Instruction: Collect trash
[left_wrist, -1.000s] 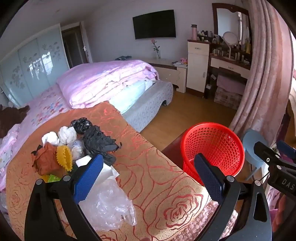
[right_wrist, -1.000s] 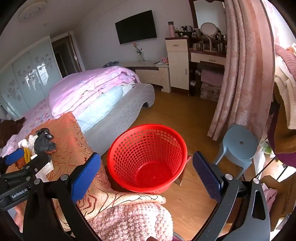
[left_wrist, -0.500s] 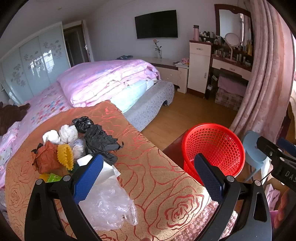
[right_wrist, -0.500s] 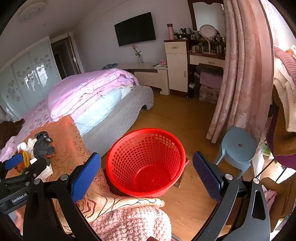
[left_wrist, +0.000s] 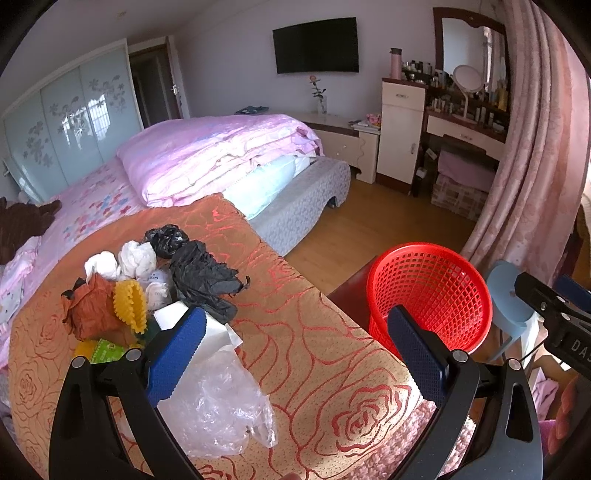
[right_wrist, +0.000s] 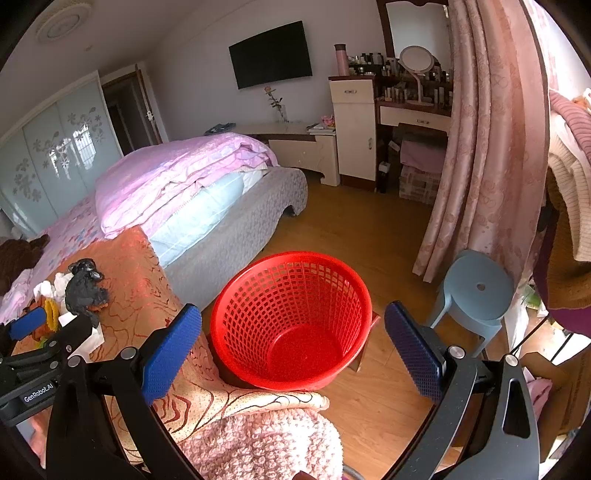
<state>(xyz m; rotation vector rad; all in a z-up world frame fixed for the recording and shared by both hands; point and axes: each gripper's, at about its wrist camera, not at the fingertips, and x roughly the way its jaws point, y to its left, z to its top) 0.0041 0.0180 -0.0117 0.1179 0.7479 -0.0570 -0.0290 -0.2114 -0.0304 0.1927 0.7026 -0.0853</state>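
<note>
Both tools edged forward: one red basket (right_wrist: 291, 321), two black bags (left_wrist: 199, 269).

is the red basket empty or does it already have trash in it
Empty. The right wrist view looks straight into the red basket and shows its bare red bottom; the trash pile lies on the orange bedspread.

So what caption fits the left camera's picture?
Open left gripper over bedspread trash pile, empty red basket beside the bed.

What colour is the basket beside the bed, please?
The basket is bright red; the right wrist view shows it best.
</note>
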